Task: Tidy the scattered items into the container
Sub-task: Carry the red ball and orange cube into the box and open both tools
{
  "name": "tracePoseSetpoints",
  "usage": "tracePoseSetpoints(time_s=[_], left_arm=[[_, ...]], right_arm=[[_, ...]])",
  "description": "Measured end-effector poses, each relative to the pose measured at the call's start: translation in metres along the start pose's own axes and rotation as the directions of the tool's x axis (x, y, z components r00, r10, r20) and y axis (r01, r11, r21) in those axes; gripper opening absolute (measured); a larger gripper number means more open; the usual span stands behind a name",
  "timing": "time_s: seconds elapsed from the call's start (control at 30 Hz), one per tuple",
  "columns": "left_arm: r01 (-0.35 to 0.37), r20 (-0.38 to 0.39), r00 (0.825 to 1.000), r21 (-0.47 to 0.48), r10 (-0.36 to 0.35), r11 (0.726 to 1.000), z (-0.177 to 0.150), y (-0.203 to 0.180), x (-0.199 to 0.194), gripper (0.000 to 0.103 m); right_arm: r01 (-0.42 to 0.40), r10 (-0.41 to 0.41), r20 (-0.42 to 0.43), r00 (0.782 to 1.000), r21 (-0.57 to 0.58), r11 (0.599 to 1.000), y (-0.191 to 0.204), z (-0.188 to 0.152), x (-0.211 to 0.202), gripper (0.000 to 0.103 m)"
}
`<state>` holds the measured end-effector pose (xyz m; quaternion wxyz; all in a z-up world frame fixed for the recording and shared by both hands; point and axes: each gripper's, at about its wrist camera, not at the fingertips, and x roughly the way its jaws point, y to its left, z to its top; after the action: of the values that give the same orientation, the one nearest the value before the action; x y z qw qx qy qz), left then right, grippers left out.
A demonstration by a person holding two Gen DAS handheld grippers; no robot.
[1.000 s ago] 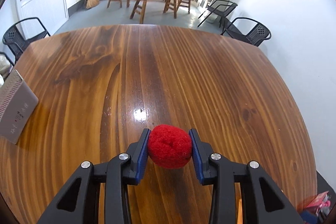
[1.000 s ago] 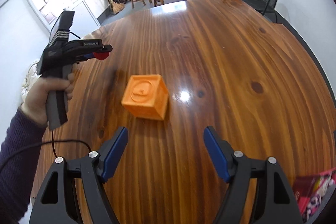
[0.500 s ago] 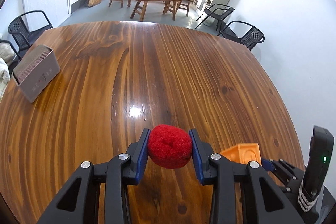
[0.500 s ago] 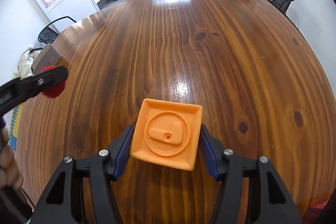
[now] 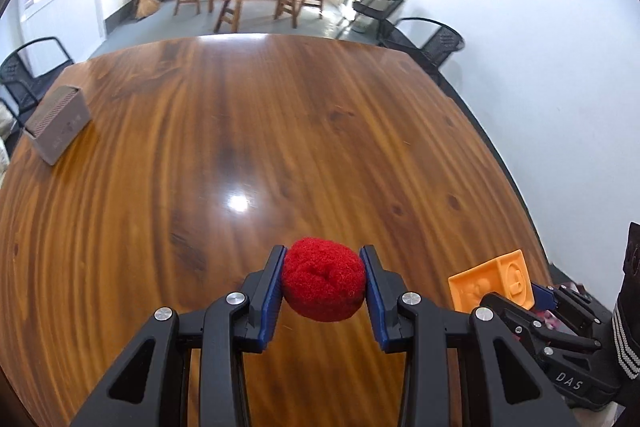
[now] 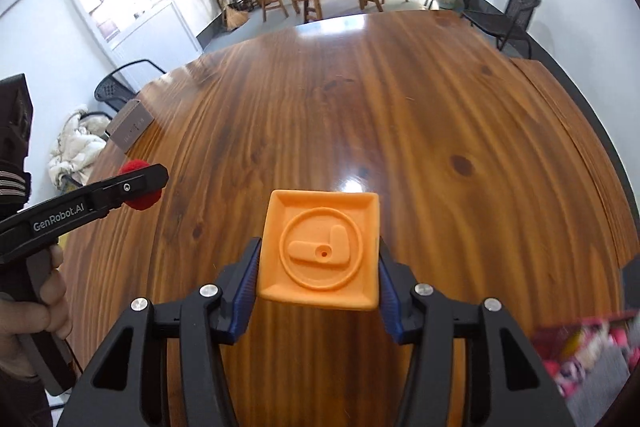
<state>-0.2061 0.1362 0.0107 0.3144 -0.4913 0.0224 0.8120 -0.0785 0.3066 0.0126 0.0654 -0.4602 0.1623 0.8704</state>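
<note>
Right wrist: right gripper (image 6: 319, 283) now clamps orange cube (image 6: 320, 250), lifted since a second ago | left gripper (image 5: 323, 290) grips red pom-pom (image 5: 323, 279) | blurred container (image 6: 592, 351), probably next.

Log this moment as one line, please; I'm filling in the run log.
left gripper: shut on red pompom | right gripper: shut on orange cube | both above wooden table | container: unclear

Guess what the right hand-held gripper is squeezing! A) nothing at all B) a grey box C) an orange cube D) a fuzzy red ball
C: in the right wrist view, the right hand-held gripper has its blue pads pressed against both sides of the orange cube, held above the wooden table; the fuzzy red ball is in the left hand-held gripper.
</note>
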Motion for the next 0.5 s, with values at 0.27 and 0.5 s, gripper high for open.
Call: tracePoseSetpoints(time_s=[0.27, 0.5], left_arm=[[0.193, -0.065, 0.981, 0.172, -0.185, 0.966, -0.044, -0.145, -0.020, 0.038], [0.363, -0.170, 0.931, 0.357, -0.322, 0.860, -0.096, -0.278, -0.031, 0.038]], right_arm=[[0.097, -0.110, 0.080, 0.991, 0.159, 0.983, -0.101, -0.056, -0.120, 0.056], [0.205, -0.261, 0.141, 0.955, 0.322, 0.924, -0.193, -0.098, -0.202, 0.056]])
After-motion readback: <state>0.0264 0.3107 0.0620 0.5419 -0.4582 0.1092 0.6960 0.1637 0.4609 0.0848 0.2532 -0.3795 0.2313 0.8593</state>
